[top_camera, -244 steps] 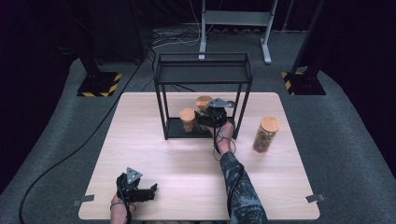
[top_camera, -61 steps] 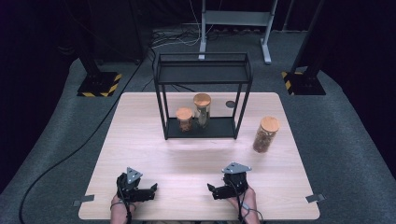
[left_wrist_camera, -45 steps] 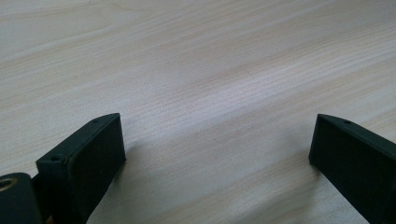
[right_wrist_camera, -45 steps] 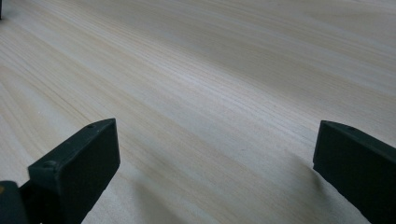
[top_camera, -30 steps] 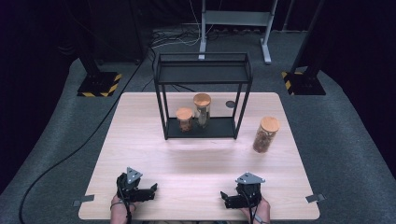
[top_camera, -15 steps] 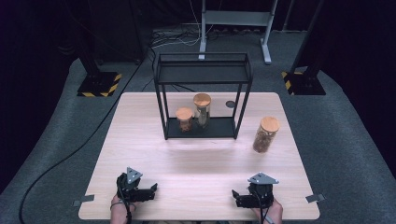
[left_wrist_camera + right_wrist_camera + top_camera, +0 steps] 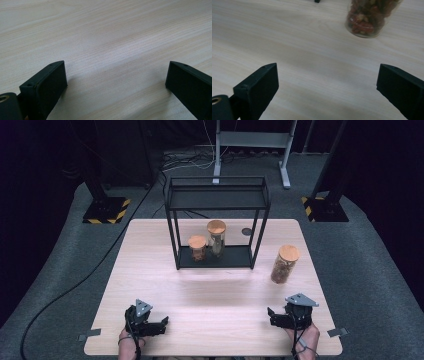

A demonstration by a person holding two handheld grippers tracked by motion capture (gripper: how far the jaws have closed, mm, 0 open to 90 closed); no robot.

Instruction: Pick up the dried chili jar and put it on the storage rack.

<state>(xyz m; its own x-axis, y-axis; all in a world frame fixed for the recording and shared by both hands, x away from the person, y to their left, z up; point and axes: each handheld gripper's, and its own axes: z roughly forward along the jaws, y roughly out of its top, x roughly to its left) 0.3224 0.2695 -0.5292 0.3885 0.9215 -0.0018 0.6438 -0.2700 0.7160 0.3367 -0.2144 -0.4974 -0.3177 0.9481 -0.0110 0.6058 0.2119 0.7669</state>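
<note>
My left gripper (image 7: 164, 322) rests near the table's front left edge; in the left gripper view (image 7: 117, 72) its jaws stand wide apart over bare wood. My right gripper (image 7: 270, 316) sits at the front right, open, and its jaws have just been closing a little with nothing between them (image 7: 328, 72). A glass jar with a cork lid (image 7: 284, 264) holds brownish pieces and stands on the table beyond the right gripper, with its base in the right gripper view (image 7: 367, 20). A short jar (image 7: 197, 247) and a tall jar (image 7: 216, 237) stand on the lower shelf of a black wire rack (image 7: 217, 200).
The light wooden table (image 7: 215, 295) has a small dark disc (image 7: 246, 231) behind the rack's right leg. Grey carpet surrounds the table, with black stands on either side and a cable on the left.
My right gripper has moved to the right along the table's front edge and risen slightly. The left gripper has stayed put. The jars have not moved.
</note>
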